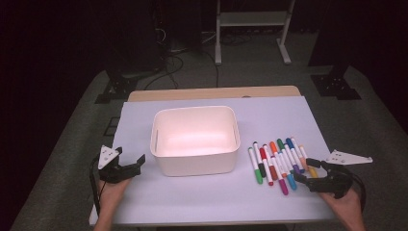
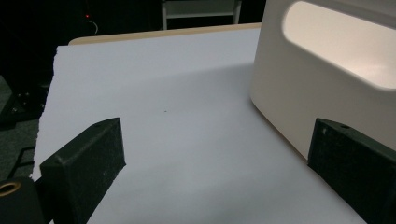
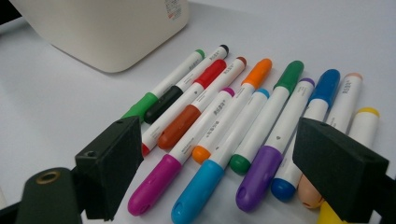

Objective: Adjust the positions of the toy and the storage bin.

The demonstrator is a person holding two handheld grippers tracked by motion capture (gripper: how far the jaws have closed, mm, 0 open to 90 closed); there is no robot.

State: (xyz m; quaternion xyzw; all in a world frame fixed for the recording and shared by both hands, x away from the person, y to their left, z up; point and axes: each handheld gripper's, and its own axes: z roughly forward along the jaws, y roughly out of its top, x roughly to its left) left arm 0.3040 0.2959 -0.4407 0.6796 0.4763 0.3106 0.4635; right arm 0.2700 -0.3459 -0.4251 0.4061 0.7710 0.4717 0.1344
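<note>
While fingers gape, right gripper (image 3: pixel 219 172) hovers over markers (image 3: pixel 233 130) (touching none).

Surface (image 1: pixel 202 202): pale lilac-white sheet over a light wood top. Bin (image 1: pixel 195 144): cream-white outside, faint pink glow inside. Markers (image 3: pixel 243 135): white barrels with grey print; caps light green, black, red, brown, magenta, orange, light blue, dark green, purple, dark blue, peach, yellow. Left tongs (image 1: pixel 129 166) and right tongs (image 1: pixel 312 174): matte black, each with a speckled grey three-cornered plate. Floor at 12 o'clock: grey carpet, dark.
</note>
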